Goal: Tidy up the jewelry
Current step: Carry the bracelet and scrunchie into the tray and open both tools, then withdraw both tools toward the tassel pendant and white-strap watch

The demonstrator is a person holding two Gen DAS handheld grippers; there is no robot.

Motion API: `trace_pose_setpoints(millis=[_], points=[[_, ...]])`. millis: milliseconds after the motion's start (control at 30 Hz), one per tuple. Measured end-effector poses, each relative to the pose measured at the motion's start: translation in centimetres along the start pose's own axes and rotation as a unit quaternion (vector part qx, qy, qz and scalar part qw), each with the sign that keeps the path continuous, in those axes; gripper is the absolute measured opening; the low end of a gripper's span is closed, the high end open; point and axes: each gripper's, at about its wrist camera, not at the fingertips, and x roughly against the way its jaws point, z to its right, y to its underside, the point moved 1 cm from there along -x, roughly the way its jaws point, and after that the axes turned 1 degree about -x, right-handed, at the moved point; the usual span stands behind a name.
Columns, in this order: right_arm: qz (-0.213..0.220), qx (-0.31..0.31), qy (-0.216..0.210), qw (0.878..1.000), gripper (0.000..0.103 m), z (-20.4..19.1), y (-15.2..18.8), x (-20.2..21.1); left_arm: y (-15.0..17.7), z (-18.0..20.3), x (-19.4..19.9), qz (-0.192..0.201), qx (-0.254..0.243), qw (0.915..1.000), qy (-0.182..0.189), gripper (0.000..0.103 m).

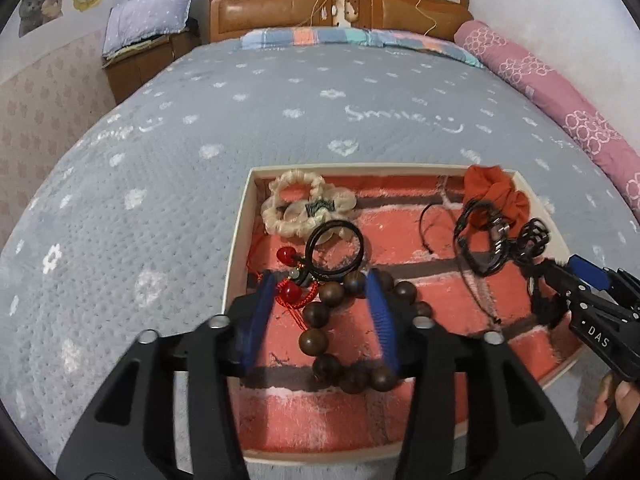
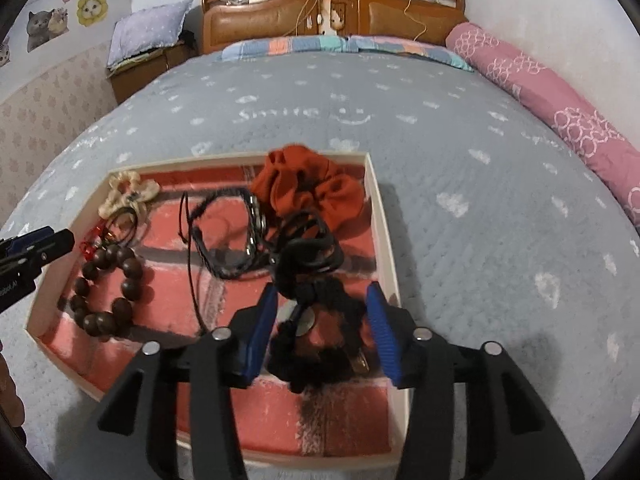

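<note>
Evidently everything is gathered in one shallow box [image 1: 240,240] on the bed [image 1: 200,120], so each piece stays within reach of both tongs. Spread wide and gripping nothing, the left gripper [image 1: 326,312] straddles the wooden bead bracelet [image 1: 344,328] near the box's left wall. Likewise wide and unloaded, the right gripper [image 2: 324,332] brackets a black fuzzy tangle [image 2: 316,344] beside the right wall, probably lining up a pick, while the orange scrunchie [image 2: 308,192] sits at the far corner.
</note>
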Motion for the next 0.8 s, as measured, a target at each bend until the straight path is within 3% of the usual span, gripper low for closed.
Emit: trace_pose_setpoints(millis=[200, 300, 500, 633, 800], points=[[0.027, 0.009, 0.008, 1.0, 0.07, 0.2, -1.3, 4.0, -0.8, -0.4, 5.3, 0.039, 0.002, 0.9992, -0.003, 0.088], [0.045, 0.012, 0.019, 0.999, 0.082, 0.6, -1.8, 6.6, -1.2, -0.9, 8.0, 0.057, 0.008, 0.9984, -0.003, 0.096], [0.075, 0.002, 0.026, 0.997, 0.093, 1.7, -2.2, 11.8, -1.6, -1.7, 13.5, 0.075, 0.022, 0.9967, -0.02, 0.098], [0.082, 0.012, 0.047, 0.995, 0.094, 2.8, -1.1, 14.5, -0.9, -2.0, 16.4, 0.083, 0.04, 0.9956, -0.014, 0.098], [0.08, 0.004, 0.061, 0.995, 0.094, 5.4, 1.0, 16.8, 1.3, 0.1, 18.9, 0.088, 0.023, 0.9956, -0.023, 0.098]])
